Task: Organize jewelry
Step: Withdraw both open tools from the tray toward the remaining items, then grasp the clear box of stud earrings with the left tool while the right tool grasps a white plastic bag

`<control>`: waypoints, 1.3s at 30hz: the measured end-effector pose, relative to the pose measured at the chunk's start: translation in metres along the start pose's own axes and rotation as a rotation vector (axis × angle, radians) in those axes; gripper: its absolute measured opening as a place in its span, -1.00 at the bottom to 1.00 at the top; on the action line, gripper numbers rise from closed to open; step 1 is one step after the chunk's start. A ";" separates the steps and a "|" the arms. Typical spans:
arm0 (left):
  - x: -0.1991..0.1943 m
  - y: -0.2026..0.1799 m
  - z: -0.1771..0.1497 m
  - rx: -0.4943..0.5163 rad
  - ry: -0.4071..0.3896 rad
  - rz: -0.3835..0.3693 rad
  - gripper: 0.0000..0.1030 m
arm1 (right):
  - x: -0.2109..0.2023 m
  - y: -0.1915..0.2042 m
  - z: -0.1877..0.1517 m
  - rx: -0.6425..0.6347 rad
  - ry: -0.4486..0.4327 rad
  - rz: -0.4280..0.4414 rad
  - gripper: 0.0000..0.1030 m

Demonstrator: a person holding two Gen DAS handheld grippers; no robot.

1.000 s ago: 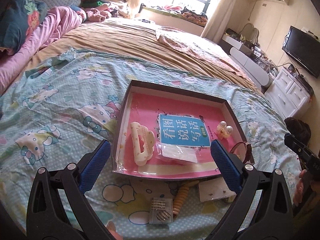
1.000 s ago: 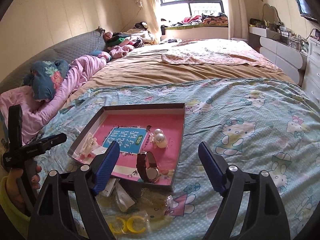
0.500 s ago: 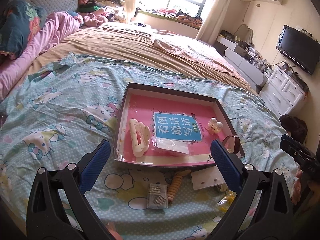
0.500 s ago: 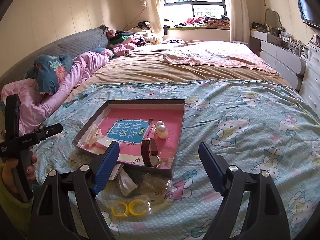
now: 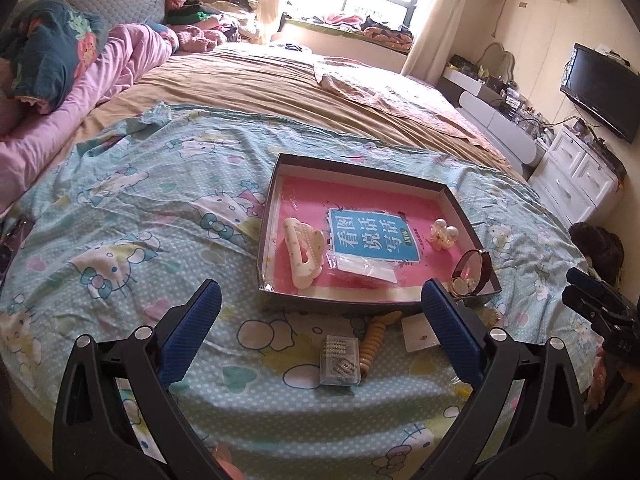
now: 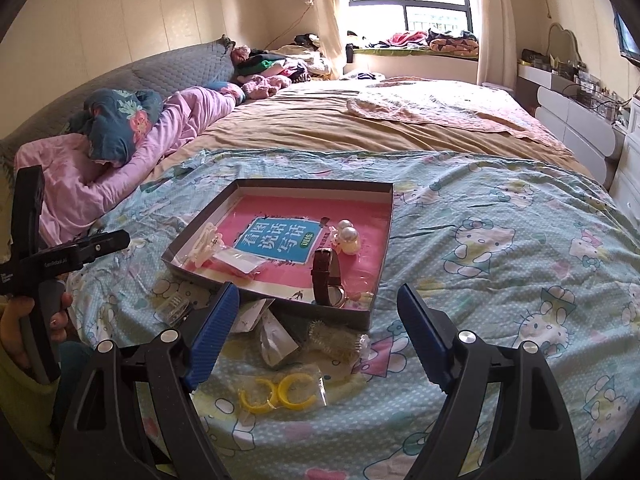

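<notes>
Black-framed left gripper (image 5: 318,318) — blue ribbed pads (image 5: 192,330), silver screws.

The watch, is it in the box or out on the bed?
In the box. The watch stands on its edge in the near corner of the box, on the pink bottom, leaning by the low wall.

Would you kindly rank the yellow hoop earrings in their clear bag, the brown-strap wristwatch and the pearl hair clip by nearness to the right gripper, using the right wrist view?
From the right gripper:
1. Yellow hoop earrings in their clear bag, on the sheet, toward its left finger.
2. Brown-strap wristwatch, at the box's near edge.
3. Pearl hair clip, deeper in the box.
</notes>
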State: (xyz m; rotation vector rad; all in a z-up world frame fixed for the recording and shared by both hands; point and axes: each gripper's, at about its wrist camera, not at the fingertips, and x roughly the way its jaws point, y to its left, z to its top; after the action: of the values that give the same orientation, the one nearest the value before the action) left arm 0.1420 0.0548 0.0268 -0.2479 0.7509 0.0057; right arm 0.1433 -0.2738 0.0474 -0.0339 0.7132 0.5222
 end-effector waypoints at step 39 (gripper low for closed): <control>0.056 -0.019 -0.056 0.123 0.242 -0.002 0.04 | 0.082 0.056 -0.061 -0.266 0.220 0.024 0.41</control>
State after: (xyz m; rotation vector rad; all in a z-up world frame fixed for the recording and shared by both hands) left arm 0.1475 0.0194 -0.0461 -0.1330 0.9883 -0.0730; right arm 0.1313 -0.2005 -0.0427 -0.3353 0.8549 0.6400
